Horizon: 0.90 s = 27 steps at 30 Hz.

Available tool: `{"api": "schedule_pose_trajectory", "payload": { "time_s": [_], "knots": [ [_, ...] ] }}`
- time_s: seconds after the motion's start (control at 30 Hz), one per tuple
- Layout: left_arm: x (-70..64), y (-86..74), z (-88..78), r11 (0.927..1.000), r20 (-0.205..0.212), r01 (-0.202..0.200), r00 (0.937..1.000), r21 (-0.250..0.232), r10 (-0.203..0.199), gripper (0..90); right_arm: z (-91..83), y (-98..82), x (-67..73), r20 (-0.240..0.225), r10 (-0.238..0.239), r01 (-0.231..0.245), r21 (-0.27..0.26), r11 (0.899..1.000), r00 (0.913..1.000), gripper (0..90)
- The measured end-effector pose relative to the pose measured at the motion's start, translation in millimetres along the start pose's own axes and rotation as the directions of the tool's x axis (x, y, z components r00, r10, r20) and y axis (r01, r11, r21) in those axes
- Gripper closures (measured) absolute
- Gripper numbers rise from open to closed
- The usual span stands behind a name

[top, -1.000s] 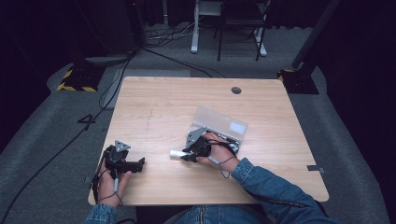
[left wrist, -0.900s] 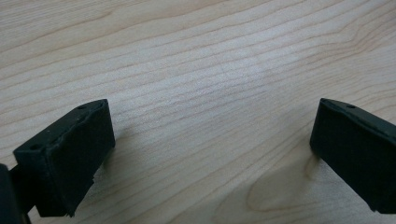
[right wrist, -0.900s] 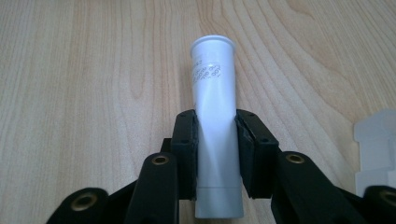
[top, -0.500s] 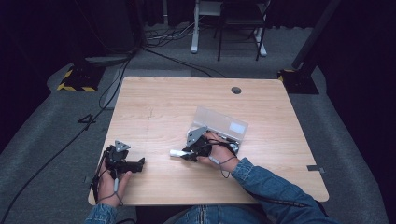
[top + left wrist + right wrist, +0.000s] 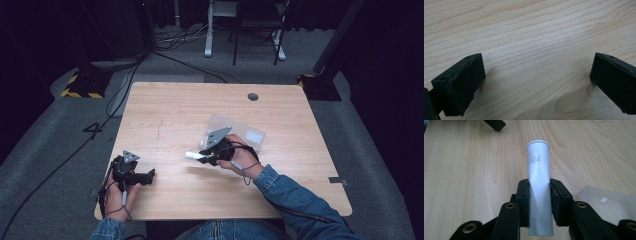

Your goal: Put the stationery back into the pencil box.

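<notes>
Close to the person, the left gripper (image 5: pixel 150 176) rests on the wooden table (image 5: pixel 175 115) with its jaws wide open and nothing between them. A little farther in, the right gripper (image 5: pixel 539 195) squeezes a white tube (image 5: pixel 538 185) (small grey print near its wide end) around its middle, holding it above the table. Just behind that hand lies a clear plastic box (image 5: pixel 250 132).

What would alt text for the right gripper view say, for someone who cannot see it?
A black two-jaw claw clamps a white tube by its middle, the tube pointing away over a pale wooden table. A clear plastic box lies at the lower right, and a dark part of the other claw shows at the top edge.
</notes>
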<state>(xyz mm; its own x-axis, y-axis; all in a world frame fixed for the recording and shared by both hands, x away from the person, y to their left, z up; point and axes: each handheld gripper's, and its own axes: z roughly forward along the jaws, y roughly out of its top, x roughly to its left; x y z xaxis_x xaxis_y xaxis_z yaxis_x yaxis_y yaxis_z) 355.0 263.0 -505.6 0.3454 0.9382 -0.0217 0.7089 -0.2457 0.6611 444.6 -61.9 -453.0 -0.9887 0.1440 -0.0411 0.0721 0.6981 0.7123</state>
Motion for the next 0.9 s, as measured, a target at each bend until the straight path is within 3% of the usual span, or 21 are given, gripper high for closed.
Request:
{"api": "schedule_pose_trajectory", "payload": {
  "time_s": [0.4,0.9],
  "knots": [
    [-0.3,0.5,0.8,1.0,-0.002,0.008,1.0,-0.003,-0.008,0.1,-27.4,-1.4,-14.5,0.034,0.013,-0.011,-0.033,0.999,0.9993,70.8],
    [0.1,1.4,1.5,1.0,-0.006,0.006,1.0,-0.003,-0.006,0.0,-48.1,-15.9,-33.9,0.073,0.033,-0.032,-0.011,0.999,0.9968,70.7]
  ]
}}
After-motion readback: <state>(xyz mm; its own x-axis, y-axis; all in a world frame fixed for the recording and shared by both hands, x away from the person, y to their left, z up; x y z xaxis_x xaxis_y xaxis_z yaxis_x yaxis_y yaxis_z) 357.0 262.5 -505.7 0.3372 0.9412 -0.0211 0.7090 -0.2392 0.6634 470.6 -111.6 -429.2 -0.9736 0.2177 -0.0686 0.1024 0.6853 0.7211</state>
